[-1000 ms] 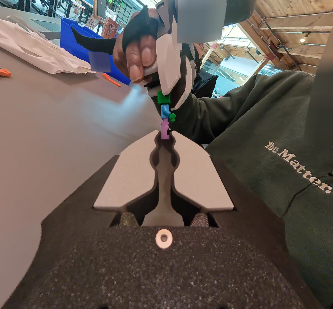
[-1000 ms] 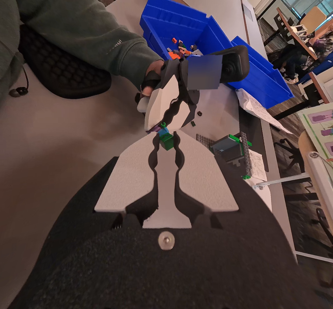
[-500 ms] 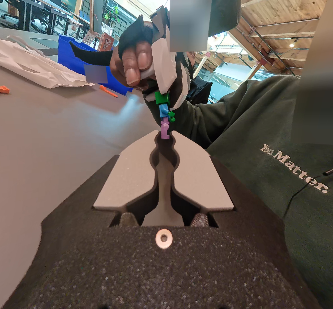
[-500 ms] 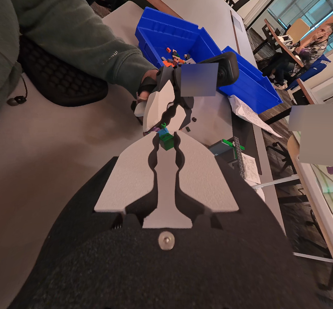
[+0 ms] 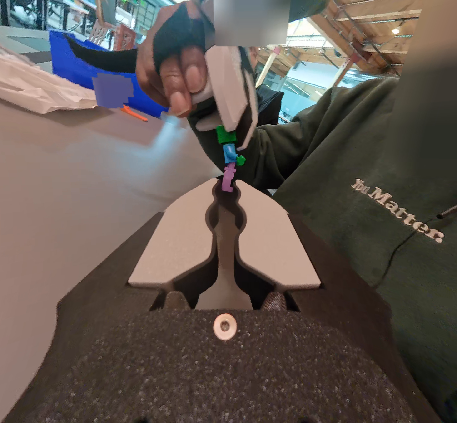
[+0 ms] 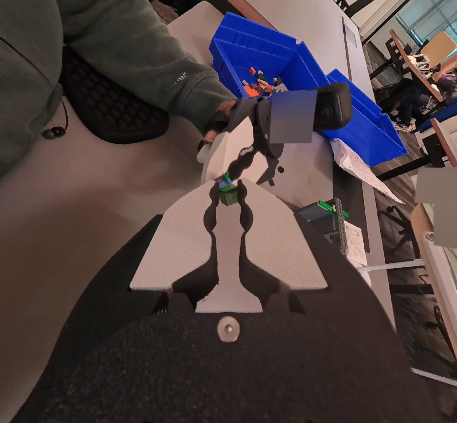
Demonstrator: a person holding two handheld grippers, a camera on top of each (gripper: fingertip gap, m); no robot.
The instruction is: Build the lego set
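Held above the grey worktop, the small green-headed, blue-bodied, purple-legged plastic lego figure is pinched at its head by the right gripper and legs by the left gripper, both jaws nearly closed, so press straight along its axis.

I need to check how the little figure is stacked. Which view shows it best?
Left wrist view: the figure shows side-on, green head, blue torso, purple legs, between both grippers. The right wrist view shows it end-on, mostly the head.

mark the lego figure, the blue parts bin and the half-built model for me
lego figure (image 5: 228,161), left wrist view, on its blue torso.
blue parts bin (image 6: 249,40), right wrist view, on its far inner wall.
half-built model (image 6: 319,214), right wrist view, on its dark front face.
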